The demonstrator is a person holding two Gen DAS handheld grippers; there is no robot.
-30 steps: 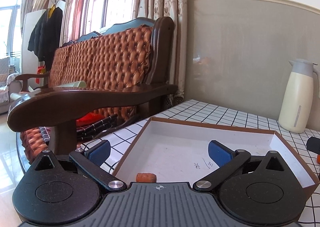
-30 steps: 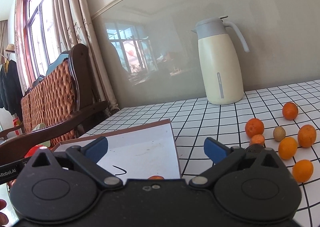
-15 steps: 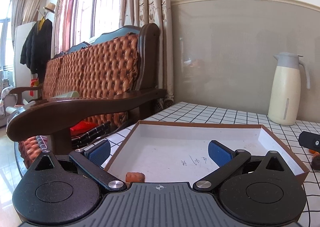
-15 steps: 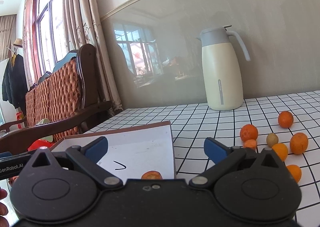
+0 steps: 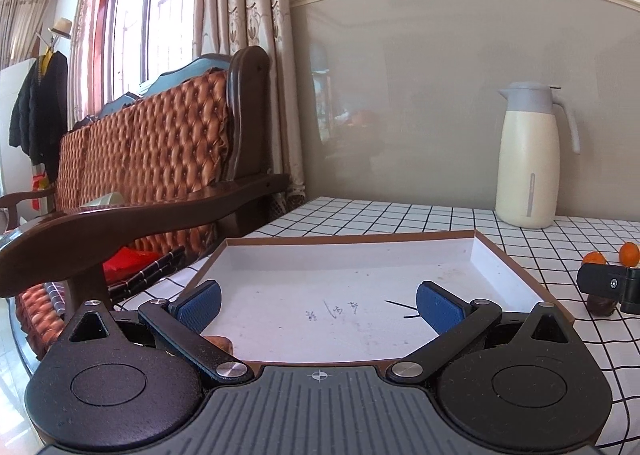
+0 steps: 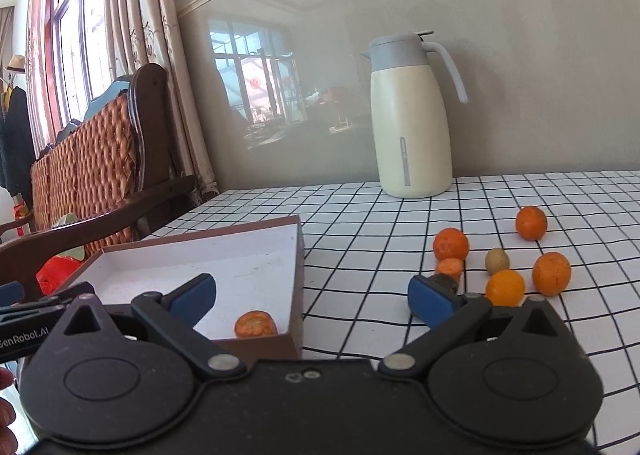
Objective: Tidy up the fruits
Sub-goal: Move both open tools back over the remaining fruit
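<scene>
Both hand-held grippers have their blue-padded fingers spread wide apart, with nothing between them. From its own wrist view, the left gripper hangs over the near edge of the shallow white cardboard box with brown outer walls, whose floor carries a few pen marks. The right gripper sits above the box's right wall, its left finger over the box and its right finger over the white tablecloth with a black grid.

One small orange fruit with a rough cut-looking face lies inside the box, in the near right corner, close to the wall. On the cloth, well apart from the box, sits a loose cluster: four round orange citrus fruits, a small tan-green round fruit in their midst, and a smaller orange piece just beside a dark brown fruit that the right finger partly hides.

A cream thermos jug with a grey lid and handle stands upright near the grey wall. A dark wooden sofa with quilted orange cushions stands beside the table.
</scene>
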